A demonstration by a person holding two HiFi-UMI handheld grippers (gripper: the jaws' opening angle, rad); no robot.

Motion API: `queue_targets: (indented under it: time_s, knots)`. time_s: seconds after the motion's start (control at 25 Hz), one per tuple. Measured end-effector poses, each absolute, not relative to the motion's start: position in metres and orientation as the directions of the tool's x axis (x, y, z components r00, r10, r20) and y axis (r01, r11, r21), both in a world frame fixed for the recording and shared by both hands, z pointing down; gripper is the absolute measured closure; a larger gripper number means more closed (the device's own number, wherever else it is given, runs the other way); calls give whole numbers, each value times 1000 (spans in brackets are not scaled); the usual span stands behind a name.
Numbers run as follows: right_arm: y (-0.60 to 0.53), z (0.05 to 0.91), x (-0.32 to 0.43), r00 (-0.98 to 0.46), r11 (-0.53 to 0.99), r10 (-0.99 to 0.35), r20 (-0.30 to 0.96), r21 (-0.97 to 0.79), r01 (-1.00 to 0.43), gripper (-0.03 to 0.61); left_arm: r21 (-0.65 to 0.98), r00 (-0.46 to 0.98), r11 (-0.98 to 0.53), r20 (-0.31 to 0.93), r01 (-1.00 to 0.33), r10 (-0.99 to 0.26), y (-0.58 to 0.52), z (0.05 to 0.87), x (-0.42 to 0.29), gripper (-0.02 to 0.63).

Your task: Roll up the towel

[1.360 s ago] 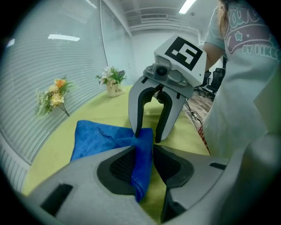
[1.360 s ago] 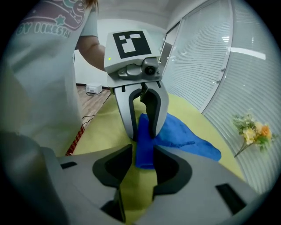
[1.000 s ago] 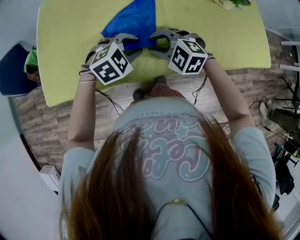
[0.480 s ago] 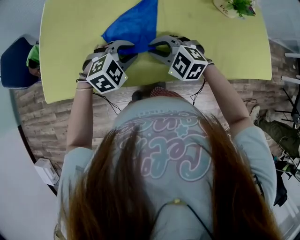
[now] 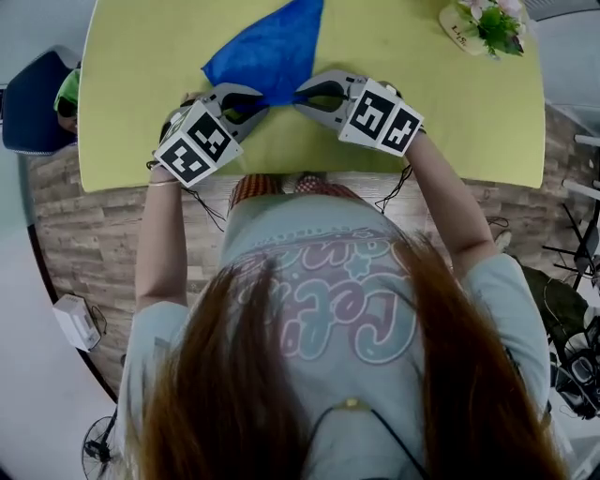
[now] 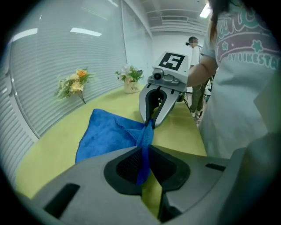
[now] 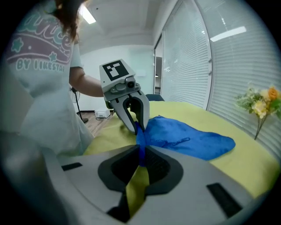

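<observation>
Left tool and right tool, jaws just closing, pinch the towel at its near corner; next, roll it forward together.

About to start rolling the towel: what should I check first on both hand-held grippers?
1. Left hand-held gripper grips blue towel: ok, jaws just closed onto its near corner.
2. Right hand-held gripper grips towel: ok, jaws just closed onto the same corner.
3. Towel flat: not ok, ridged toward the pinch.
4. Path across yellow table: ok, potted flowers stand apart.
5. Roll begun: not ok.
</observation>
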State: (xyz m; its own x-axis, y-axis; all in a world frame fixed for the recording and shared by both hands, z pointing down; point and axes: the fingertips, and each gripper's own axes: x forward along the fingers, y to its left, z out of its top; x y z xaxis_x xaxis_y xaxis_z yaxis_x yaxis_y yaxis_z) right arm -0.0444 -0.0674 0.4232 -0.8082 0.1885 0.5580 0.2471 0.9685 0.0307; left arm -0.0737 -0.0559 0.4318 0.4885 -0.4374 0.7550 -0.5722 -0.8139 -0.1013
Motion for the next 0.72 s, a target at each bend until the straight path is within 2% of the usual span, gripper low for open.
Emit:
queue_targets:
  time_s: [0.2,0.32,0.48,0.72]
  knots:
    - [-63,423,-43,-797,972,208,567,-28,233,537,10,550,-825,749,-565,-368,-51,430,-70,571]
    - [-68,422,-46,-803,979,203,561,-99,178,537,78,580,-821,745,-566,-329,-54,427,-75,571]
    - [-79,419,-48,-806,970,203,556,-226,88,538,93,588,-845,758,-527,-283,-62,424,-77,575]
    - [-94,419,-54,-813,953,188,551,-303,14,537,152,609,-843,757,-516,-236,-79,427,-84,575]
